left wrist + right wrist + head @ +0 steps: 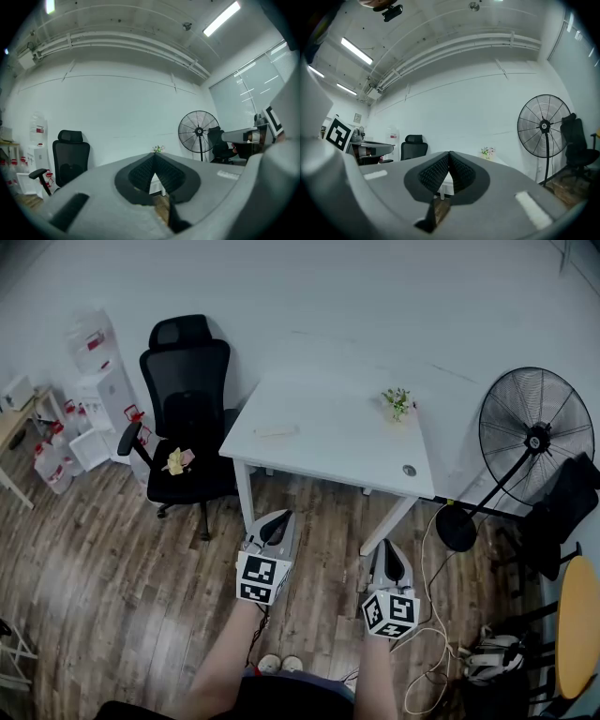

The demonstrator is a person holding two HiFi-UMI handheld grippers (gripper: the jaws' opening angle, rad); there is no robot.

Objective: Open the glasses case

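Note:
A pale, flat glasses case (277, 431) lies on the white table (337, 442), towards its left side. Both grippers are held level over the wooden floor, short of the table's near edge and apart from the case. My left gripper (279, 519) is shut with nothing in it; in the left gripper view (153, 157) its black ribbed pads meet at the tips. My right gripper (392, 554) is shut and empty too, pads together in the right gripper view (449, 154). The case is hidden in both gripper views.
A small potted plant (397, 401) stands at the table's far right. A black office chair (187, 409) is left of the table, and a standing fan (534, 442) to its right. White cables (433, 634) trail on the floor by my right arm.

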